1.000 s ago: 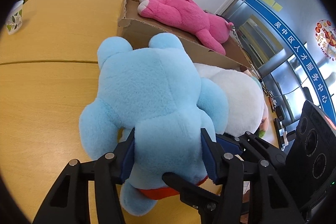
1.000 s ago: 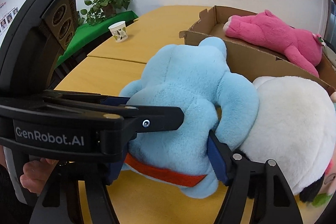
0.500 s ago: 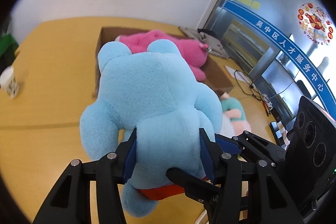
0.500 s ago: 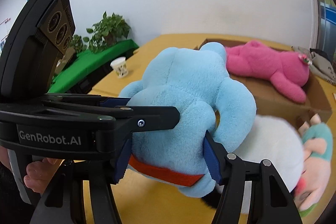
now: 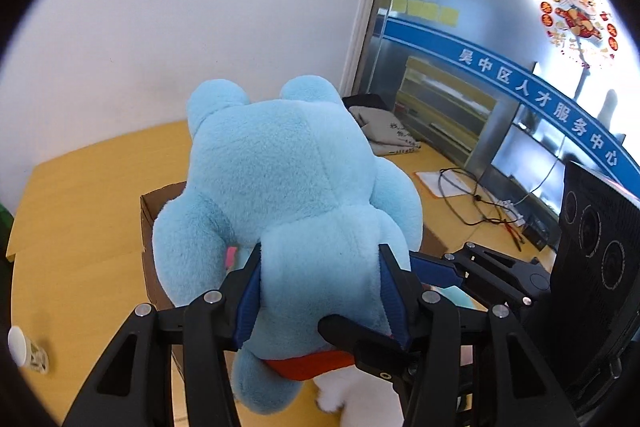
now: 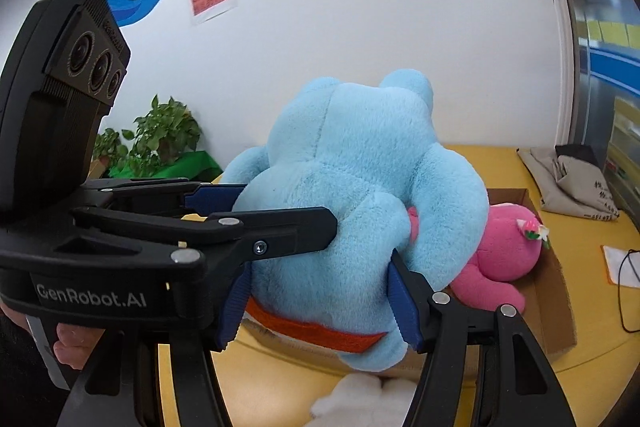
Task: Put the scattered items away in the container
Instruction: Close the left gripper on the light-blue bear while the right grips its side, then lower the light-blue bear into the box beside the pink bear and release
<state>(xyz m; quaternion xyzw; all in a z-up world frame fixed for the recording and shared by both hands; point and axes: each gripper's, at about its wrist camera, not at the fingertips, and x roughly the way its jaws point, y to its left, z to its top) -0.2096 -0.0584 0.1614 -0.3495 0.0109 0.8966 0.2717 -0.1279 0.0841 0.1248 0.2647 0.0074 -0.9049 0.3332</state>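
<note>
Both my grippers, left point(image 5: 320, 291) and right point(image 6: 320, 291), stay clamped on the blue plush point(image 5: 288, 187), now raised off the counter point(image 5: 88, 179) above the box point(image 6: 556, 291); release follows.

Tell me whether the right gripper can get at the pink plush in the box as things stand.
Probably not: the right gripper is shut on the blue plush, which the left gripper also clamps, and it hangs in front of the pink plush.
</note>
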